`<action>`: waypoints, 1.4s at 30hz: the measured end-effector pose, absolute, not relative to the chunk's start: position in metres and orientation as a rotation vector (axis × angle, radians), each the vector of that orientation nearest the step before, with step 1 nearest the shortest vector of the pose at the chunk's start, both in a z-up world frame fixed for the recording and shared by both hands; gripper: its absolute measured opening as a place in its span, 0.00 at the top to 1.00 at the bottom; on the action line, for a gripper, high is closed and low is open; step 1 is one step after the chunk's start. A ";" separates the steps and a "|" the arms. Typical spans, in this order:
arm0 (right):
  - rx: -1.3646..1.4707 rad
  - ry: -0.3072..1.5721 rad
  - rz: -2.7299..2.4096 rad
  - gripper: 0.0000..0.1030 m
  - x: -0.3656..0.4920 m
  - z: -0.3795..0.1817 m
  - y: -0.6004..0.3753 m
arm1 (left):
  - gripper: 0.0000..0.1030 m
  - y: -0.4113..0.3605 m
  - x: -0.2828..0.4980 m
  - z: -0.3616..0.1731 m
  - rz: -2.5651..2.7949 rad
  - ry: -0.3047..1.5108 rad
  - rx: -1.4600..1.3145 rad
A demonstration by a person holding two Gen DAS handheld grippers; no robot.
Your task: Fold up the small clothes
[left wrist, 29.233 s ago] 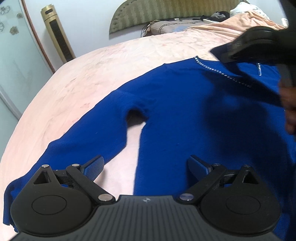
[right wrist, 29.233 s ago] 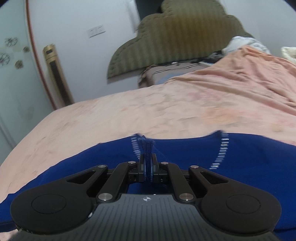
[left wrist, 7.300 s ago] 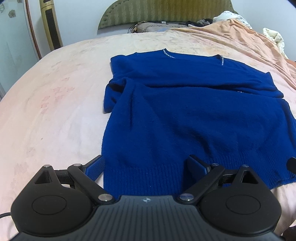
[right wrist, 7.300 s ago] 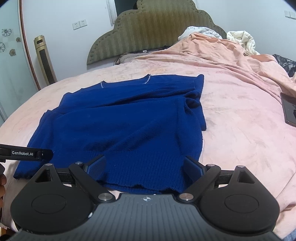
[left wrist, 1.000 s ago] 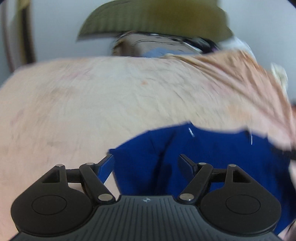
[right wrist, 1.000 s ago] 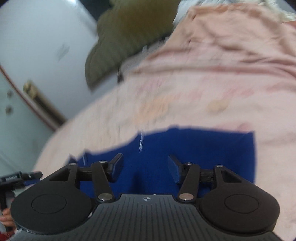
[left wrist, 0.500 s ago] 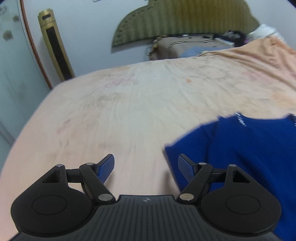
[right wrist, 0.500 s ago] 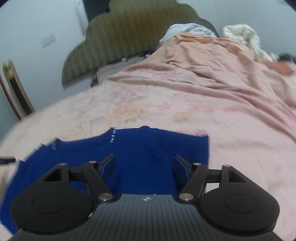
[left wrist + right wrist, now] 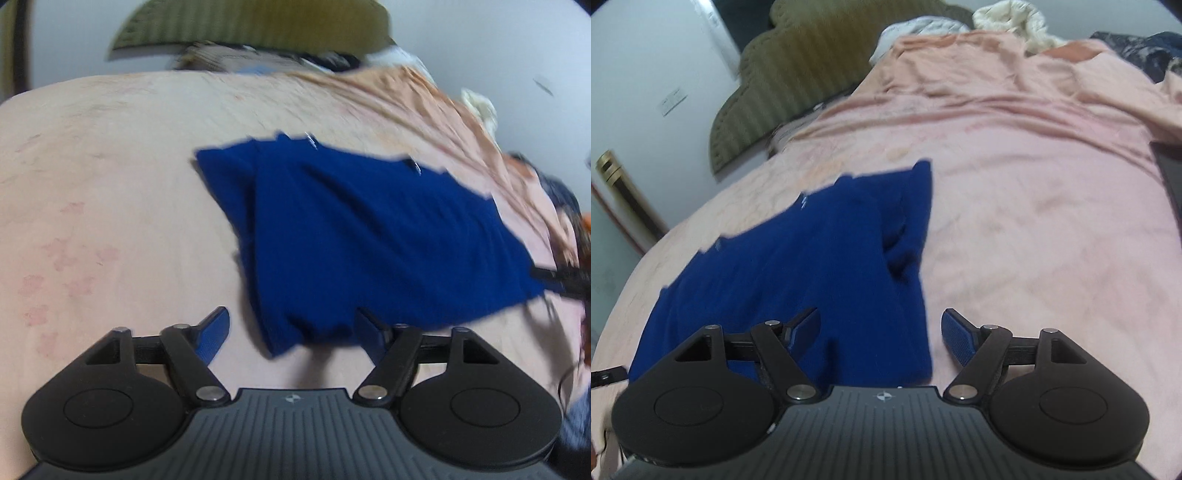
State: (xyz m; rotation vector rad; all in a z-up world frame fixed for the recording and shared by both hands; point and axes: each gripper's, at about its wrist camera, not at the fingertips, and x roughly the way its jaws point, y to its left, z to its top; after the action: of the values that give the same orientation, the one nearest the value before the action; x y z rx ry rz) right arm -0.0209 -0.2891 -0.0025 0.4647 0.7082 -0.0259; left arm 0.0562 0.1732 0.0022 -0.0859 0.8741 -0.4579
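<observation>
A blue knit sweater [image 9: 369, 236], folded into a rectangle, lies flat on the pink bed sheet [image 9: 110, 184]. My left gripper [image 9: 293, 332] hovers at its near left corner. The corner sits between the blue pads, which are closing; the left pad [image 9: 216, 330] stands clear of the cloth. In the right wrist view the sweater [image 9: 798, 266] spreads to the left. My right gripper [image 9: 881, 334] is over its near right corner with the jaws opening, and the right pad [image 9: 956, 339] is over bare sheet. Both views are blurred.
A green padded headboard [image 9: 798, 74] and pillows stand at the far end. A rumpled peach blanket [image 9: 1015, 85] covers the right side of the bed. A dark flat device [image 9: 1171, 184] lies at the right edge. A gold tower unit [image 9: 617, 177] stands by the left wall.
Both views have swung back onto the sweater's near edge. Its near left corner now lies between the left pads, which stand narrower. The right pads stand slightly wider, over the near right corner.
</observation>
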 end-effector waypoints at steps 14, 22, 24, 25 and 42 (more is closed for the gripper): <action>0.264 0.604 -0.152 0.94 -0.041 0.018 -0.264 | 0.97 0.171 0.018 0.033 -0.469 0.731 0.161; 0.188 0.700 -0.223 0.77 -0.035 0.005 -0.263 | 0.96 0.179 0.026 0.027 -0.434 0.810 0.165; 0.112 0.638 -0.278 0.61 -0.037 0.018 -0.254 | 0.95 0.179 0.030 0.045 -0.413 0.742 0.137; 0.064 0.604 -0.280 0.57 -0.036 0.026 -0.246 | 0.94 0.175 0.034 0.051 -0.412 0.714 0.122; -0.033 0.640 -0.056 0.23 0.073 -0.016 -0.146 | 0.54 0.069 0.068 -0.006 -0.200 0.694 0.222</action>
State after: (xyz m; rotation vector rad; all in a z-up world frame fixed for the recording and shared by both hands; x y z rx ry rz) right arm 0.0731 -0.1461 -0.0159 -0.0334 0.6399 -0.0558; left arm 0.0678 0.0692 -0.0059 0.2221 0.6939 -0.1995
